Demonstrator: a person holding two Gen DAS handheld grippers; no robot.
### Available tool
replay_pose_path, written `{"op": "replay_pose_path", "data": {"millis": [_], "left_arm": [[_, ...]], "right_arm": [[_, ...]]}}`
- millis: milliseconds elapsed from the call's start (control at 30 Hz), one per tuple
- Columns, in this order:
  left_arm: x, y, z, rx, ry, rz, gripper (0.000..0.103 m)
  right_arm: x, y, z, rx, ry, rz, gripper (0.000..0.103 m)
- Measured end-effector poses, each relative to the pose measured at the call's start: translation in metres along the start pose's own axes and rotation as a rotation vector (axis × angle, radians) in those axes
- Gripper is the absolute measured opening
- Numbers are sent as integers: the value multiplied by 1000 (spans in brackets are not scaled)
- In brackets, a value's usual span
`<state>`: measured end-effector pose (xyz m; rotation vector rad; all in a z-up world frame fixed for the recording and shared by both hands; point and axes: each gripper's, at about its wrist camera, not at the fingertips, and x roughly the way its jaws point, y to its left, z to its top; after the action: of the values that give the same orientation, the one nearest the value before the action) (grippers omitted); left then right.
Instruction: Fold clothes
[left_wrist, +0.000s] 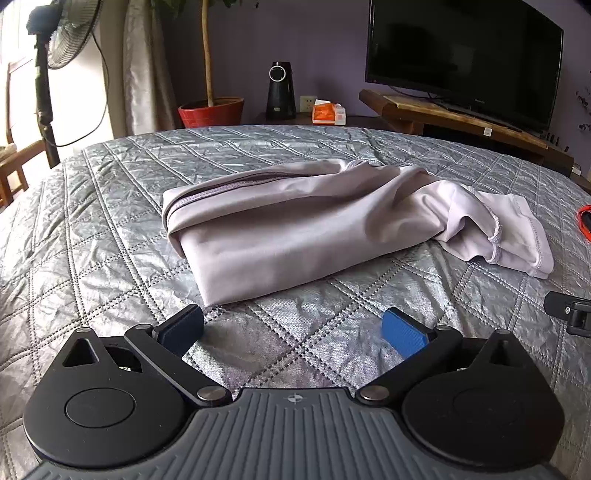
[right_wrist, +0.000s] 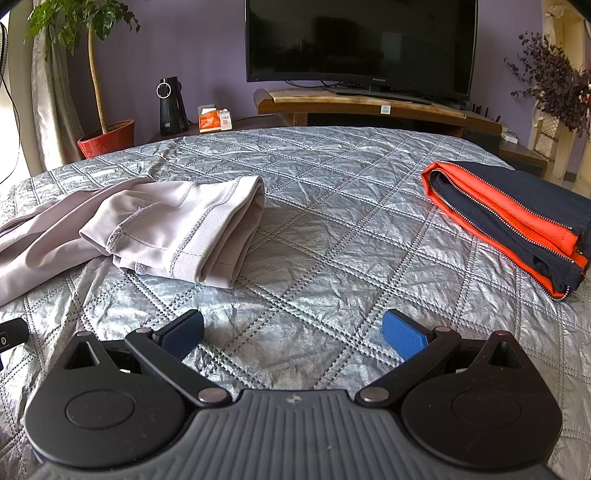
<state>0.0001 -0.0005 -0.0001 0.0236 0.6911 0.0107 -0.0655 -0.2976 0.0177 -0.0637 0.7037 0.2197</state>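
1. The left gripper (left_wrist: 293, 330) hangs over the grey quilt (left_wrist: 110, 236), fingers spread wide with nothing between them; its blue pads (left_wrist: 402, 332) sit apart from any cloth.
2. The right gripper (right_wrist: 293, 330) hangs over the same quilt (right_wrist: 332, 206), fingers likewise spread wide and empty.
3. Just beyond the left gripper, on the quilt, lies the pale lilac garment (left_wrist: 295, 229), folded into a long bundle with a zip along its far-left edge; its near corner lies just ahead of the left-hand finger.
4. The garment's loose cuff end (right_wrist: 192, 229) trails off toward the right gripper's side and lies flat on the quilt, ahead and to the left of that gripper.
5. On the far side of the right gripper from the garment, well apart from it, a folded orange and navy jacket (right_wrist: 517, 221) rests on the quilt, zip teeth showing along its edges.
6. Past the far edge of the quilt stand a red plant pot (right_wrist: 107, 142), a small black appliance (right_wrist: 171, 107) and an orange box (right_wrist: 214, 120).
7. Farthest back, a dark television (right_wrist: 362, 40) sits on a wooden stand (right_wrist: 362, 103).
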Motion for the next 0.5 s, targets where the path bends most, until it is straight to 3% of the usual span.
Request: {"op": "replay_pose_path", "data": {"millis": [500], "left_arm": [[-1,0,0,-14,9,-12,103]], "right_arm": [[0,0,0,-1,0,0,103]]}}
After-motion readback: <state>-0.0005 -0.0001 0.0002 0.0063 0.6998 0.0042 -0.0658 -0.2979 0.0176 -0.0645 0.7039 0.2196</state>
